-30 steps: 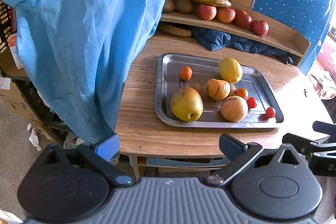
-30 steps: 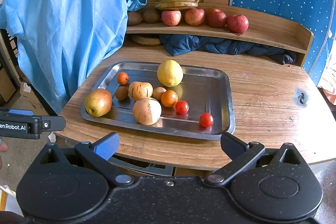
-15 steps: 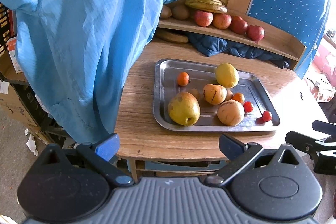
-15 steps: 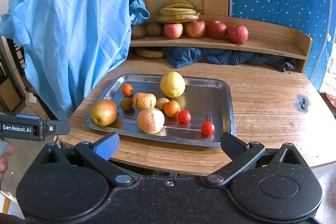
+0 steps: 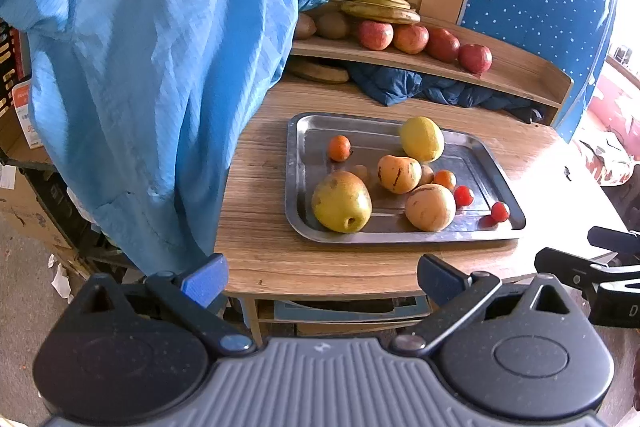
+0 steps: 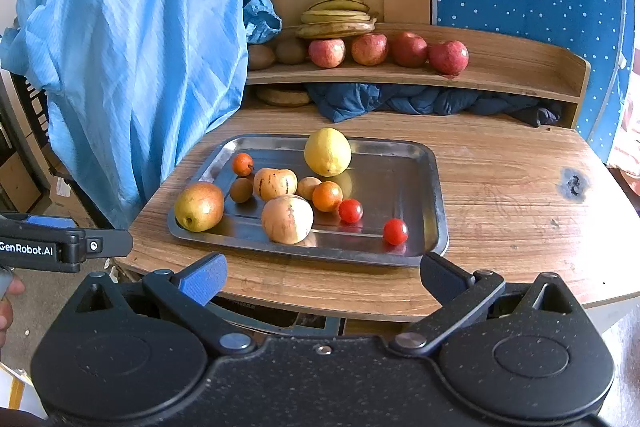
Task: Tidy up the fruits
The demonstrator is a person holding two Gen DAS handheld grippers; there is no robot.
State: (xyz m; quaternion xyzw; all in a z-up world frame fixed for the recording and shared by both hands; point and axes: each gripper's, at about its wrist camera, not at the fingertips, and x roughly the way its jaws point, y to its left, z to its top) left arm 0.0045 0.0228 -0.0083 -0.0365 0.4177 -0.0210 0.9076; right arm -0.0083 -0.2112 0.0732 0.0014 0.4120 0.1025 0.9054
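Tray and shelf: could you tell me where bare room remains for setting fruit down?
The tray's right part, beyond the lemon and cherry tomatoes, is bare. The shelf is free right of the apples. The tray's left half is crowded.

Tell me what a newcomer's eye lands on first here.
First, the steel tray in the middle of the wooden table, strewn with mixed fruit: a big lemon at its far side, a pear at its near left corner. Next, the row of red apples under bananas on the shelf behind, and the blue cloth hanging at the left.
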